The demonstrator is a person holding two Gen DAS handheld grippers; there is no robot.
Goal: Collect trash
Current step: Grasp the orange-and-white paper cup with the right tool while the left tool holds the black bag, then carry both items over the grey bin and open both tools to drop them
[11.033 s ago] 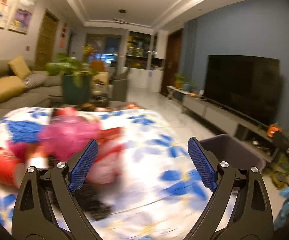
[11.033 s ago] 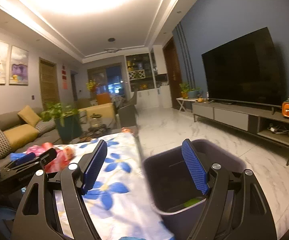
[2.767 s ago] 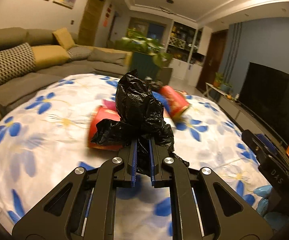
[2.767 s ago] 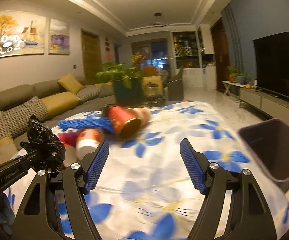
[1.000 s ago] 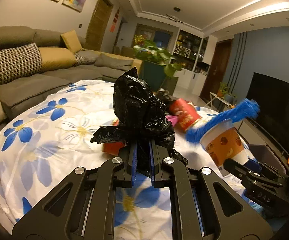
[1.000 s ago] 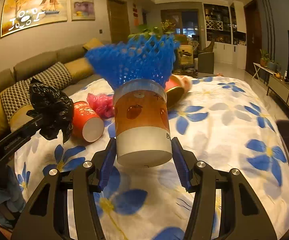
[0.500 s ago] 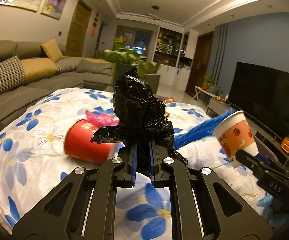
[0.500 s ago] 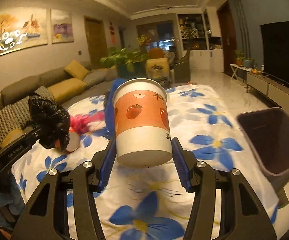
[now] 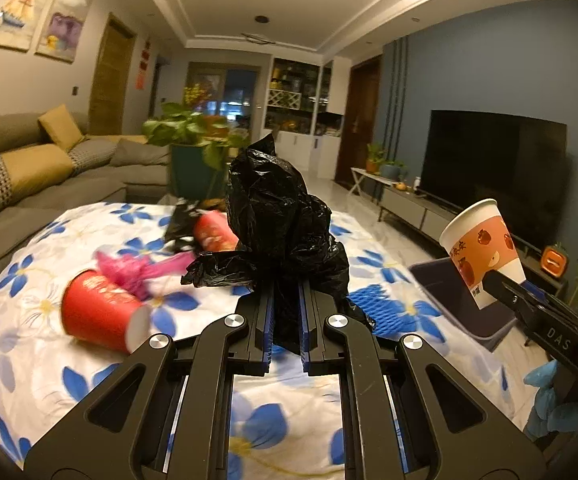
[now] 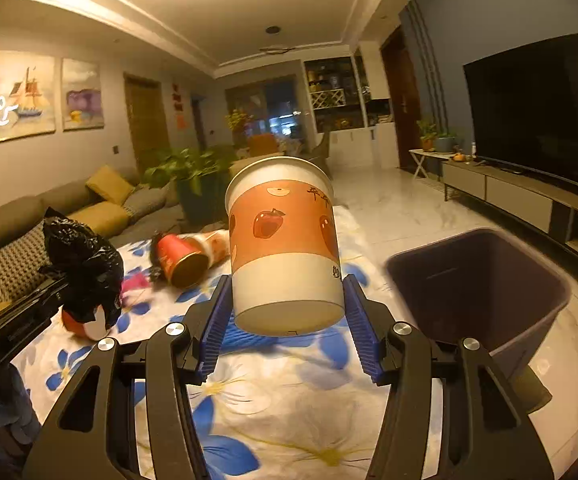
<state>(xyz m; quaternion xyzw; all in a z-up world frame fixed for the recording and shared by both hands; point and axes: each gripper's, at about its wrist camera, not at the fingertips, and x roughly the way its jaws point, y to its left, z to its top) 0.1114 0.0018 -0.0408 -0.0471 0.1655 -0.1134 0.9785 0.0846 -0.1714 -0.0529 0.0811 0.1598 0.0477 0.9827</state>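
Note:
My left gripper (image 9: 287,328) is shut on a crumpled black plastic bag (image 9: 281,228), held above the flowered tablecloth (image 9: 277,412). My right gripper (image 10: 285,316) is shut on an orange-and-white paper cup (image 10: 283,240), upright and lifted off the table; the same cup (image 9: 483,246) shows at the right of the left wrist view. The dark trash bin (image 10: 485,280) stands open-topped on the floor right of the table. On the cloth lie a red cup (image 9: 101,314) on its side, pink plastic (image 9: 137,270), a blue foam net (image 9: 377,304) and another red cup (image 10: 179,258).
A grey sofa (image 9: 49,184) with yellow cushions runs along the left. A potted plant (image 9: 193,148) stands behind the table. A TV (image 9: 497,172) on a low cabinet lines the right wall, with marble floor (image 10: 409,208) between. A blue-gloved hand (image 9: 553,400) holds the right gripper.
The right gripper closed on the paper cup and lifted it, and the blue net dropped from the cup onto the cloth. Both grippers have swung right toward the bin. The left still holds the bag.

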